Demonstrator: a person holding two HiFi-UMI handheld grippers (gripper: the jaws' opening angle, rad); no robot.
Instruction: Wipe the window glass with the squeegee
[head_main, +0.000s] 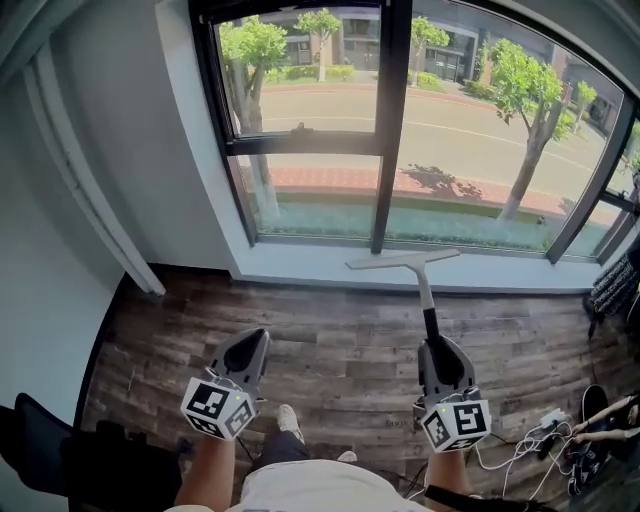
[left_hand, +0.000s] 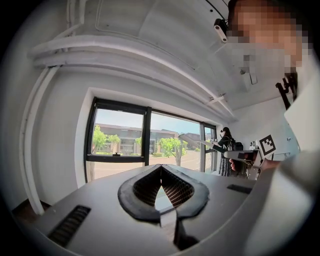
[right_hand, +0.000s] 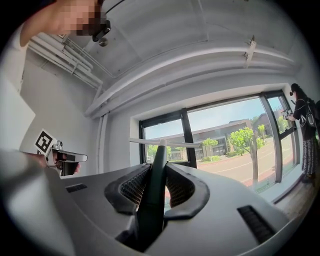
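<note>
On the left, the left gripper (head_main: 250, 348) is hanging idle above the wooden floor (head_main: 340, 340), its jaws drawn together on nothing. To the right, the right gripper (head_main: 441, 352) is clamping its jaws tight on the dark handle of the squeegee (head_main: 424, 295), and the pale blade is riding level down by the sill (head_main: 300, 268), below the window glass (head_main: 480, 130). The risk, as I judge it, is leverage: gripped at the handle's far end, the blade may twist once it presses, streaking the glass or skidding onto the dark frame (head_main: 392, 130).
</note>
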